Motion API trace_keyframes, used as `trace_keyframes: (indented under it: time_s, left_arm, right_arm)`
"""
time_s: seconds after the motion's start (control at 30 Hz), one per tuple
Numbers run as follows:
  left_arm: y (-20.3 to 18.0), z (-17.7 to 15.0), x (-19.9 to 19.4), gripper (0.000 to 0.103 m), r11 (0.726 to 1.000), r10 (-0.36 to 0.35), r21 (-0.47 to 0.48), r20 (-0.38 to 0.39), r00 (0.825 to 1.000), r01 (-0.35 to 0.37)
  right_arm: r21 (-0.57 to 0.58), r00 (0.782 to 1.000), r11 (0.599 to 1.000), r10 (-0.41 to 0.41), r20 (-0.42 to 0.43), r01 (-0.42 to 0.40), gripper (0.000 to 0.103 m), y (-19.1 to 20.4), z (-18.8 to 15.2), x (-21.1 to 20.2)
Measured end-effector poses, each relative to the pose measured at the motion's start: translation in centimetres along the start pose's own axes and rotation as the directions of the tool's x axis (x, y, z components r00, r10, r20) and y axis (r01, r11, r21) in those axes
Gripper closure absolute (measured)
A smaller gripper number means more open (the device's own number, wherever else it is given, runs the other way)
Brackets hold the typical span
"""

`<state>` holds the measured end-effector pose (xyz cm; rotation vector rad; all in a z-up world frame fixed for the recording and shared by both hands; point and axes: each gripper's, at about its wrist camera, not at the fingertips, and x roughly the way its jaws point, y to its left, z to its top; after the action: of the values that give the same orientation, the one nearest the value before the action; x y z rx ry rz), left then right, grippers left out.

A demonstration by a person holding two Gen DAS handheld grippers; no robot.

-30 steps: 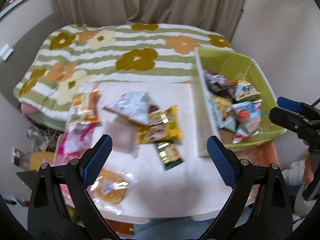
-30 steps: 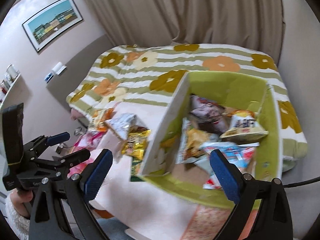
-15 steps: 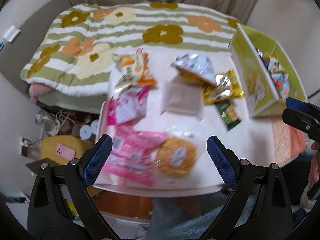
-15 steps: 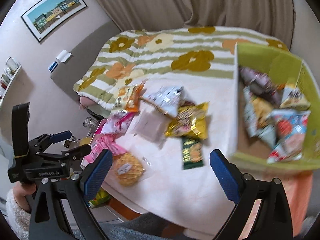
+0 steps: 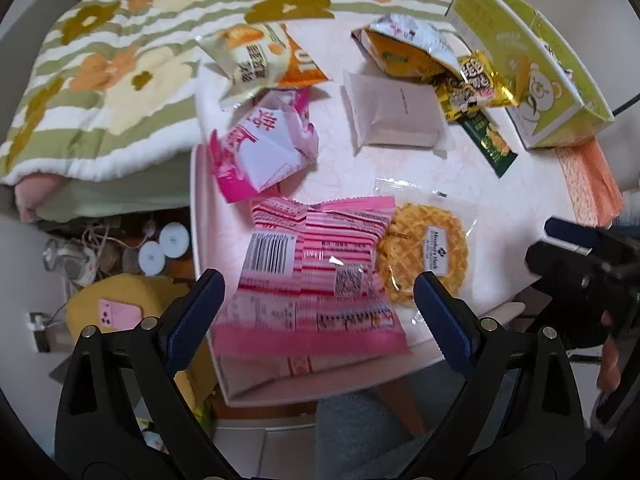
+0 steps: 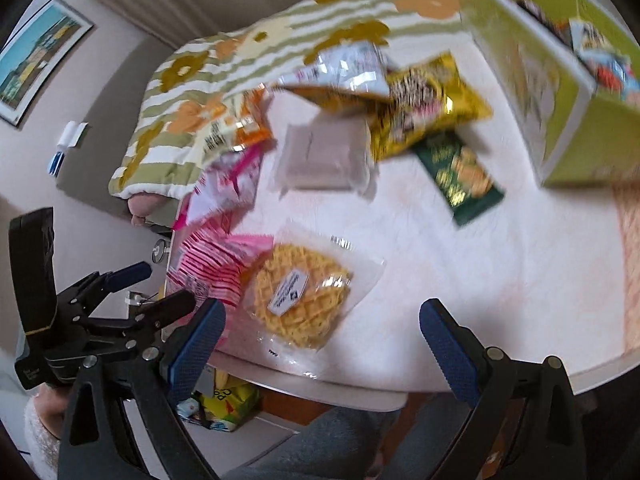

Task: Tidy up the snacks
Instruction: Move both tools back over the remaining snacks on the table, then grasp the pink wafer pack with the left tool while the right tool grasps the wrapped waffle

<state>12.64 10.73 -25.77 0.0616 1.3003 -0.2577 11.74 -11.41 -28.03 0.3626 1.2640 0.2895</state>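
progress: partial | green box upper right holds some snacks | about 8 packets left on counter | I hold both tongs — left tongs, right tongs — wide open, empty

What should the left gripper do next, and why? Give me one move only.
Probably lower the left gripper onto the pink striped packet and close. Its jaws are open and empty, the packet lies flat directly between them at the table's near edge, overlapping the waffle pack, and the green box sits far right.
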Motion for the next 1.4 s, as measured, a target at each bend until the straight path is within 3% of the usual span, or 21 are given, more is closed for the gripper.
trace_keyframes:
  time_s: [0.33,0.63,0.77,1.1,1.4]
  left_arm:
    - [0.3,0.7,3.8,0.009,0.999,-0.037,0.015,-0.055,0.998,0.038]
    - [2.0,0.0,4.7,0.025,0.995,-0.096,-0.044,-0.063,0.993,0.094]
    - [2.4,-0.3,4.4,0.030,0.992,-0.106,-0.070,-0.045,0.993,0.103]
    - [2.7,-2.3,2.6,0.030,0.993,-0.092,-0.067,-0.002,0.996,0.092]
    - [2.1,-2.8,2.7,0.030,0.997,-0.061,-0.045,0.005,0.998,0.061]
  right_arm:
    - [0.073,0.999,0.997,0.000,-0.034,0.002,0.006,0.5,0.5,3.5]
    - [0.109,0.998,0.994,-0.020,-0.062,0.026,0.006,1.4,0.4,5.3]
    - [0.108,0.997,0.992,-0.057,-0.044,0.061,0.006,2.2,0.8,5.7]
    - [0.098,0.984,0.979,-0.173,-0.050,0.178,0.006,3.5,1.3,7.0]
    - [0.001,0.964,0.967,-0.255,-0.071,0.256,0.007,4.3,1.0,9.3]
